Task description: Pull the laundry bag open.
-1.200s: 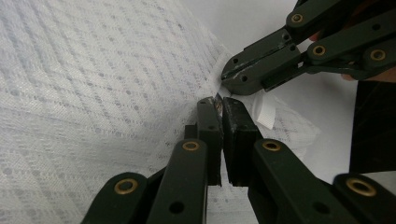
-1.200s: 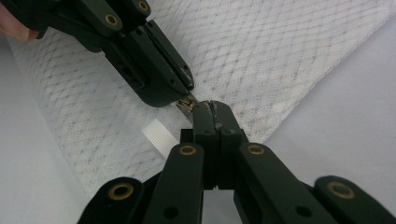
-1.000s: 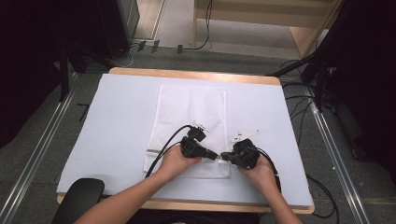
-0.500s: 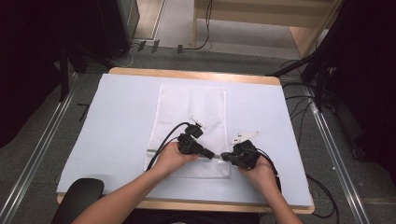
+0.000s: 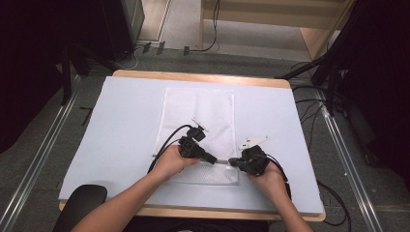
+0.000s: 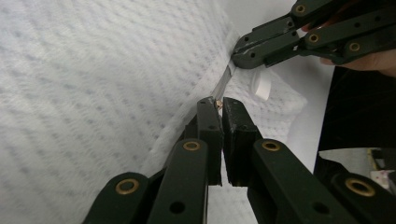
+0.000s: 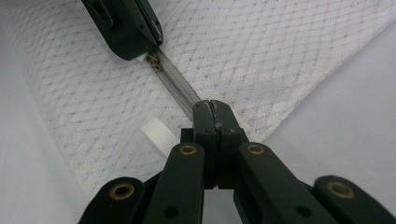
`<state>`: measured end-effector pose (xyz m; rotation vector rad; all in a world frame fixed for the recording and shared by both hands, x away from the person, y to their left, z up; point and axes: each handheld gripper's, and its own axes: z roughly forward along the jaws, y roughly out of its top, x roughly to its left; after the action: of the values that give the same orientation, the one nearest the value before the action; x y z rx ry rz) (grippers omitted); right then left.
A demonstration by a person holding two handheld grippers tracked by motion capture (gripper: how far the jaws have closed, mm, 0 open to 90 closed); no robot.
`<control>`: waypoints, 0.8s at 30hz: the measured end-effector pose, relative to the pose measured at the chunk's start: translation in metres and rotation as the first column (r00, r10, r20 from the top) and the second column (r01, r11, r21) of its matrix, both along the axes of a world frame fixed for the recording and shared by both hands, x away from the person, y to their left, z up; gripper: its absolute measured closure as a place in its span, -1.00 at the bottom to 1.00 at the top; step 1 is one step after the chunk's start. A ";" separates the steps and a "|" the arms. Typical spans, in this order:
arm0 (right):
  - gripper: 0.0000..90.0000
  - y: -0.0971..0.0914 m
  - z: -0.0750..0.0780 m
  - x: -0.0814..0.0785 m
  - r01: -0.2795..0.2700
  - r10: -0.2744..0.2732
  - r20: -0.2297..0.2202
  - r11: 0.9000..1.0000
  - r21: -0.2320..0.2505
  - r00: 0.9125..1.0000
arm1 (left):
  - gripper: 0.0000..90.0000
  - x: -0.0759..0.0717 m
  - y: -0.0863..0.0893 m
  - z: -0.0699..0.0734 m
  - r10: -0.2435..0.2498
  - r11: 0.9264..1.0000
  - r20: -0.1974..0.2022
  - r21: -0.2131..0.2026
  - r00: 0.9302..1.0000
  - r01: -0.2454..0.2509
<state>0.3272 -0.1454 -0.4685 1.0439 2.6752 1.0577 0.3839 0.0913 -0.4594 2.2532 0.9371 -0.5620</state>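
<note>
My left tongs are sliding leftwards along the zipper, away from my right tongs; a second ago the two tips were nearly meeting, and now a short stretch of zipper tape is showing between them. Left tongs are clamped on the brass zipper pull. Right tongs are pinched together on the zipper's end, anchoring it. I'm judging the zipper is travelling, with most of its run left.

The white mesh laundry bag is lying flat mid-bench on the pale blue bench cover. A white ribbed cap is sitting just beside my right tongs, close to the zipper line, and may snag.
</note>
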 end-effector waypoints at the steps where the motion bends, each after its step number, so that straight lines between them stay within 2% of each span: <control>1: 1.00 0.000 0.000 0.000 0.000 0.000 0.000 1.000 0.001 1.000 | 0.96 0.000 0.002 0.001 0.000 1.000 -0.001 0.001 1.000 0.000; 18: 1.00 -0.002 -0.001 0.000 0.000 0.000 0.001 1.000 0.015 1.000 | 0.96 0.002 0.016 0.008 -0.014 1.000 -0.026 0.001 1.000 0.014; 24: 1.00 -0.002 -0.001 0.000 -0.002 0.002 -0.001 1.000 0.018 1.000 | 0.96 0.001 0.018 0.005 -0.027 0.999 -0.024 0.022 0.999 0.028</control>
<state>0.3277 -0.1476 -0.4698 1.0455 2.6733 1.0839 0.3848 0.1088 -0.4543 2.2874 0.9297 -0.5946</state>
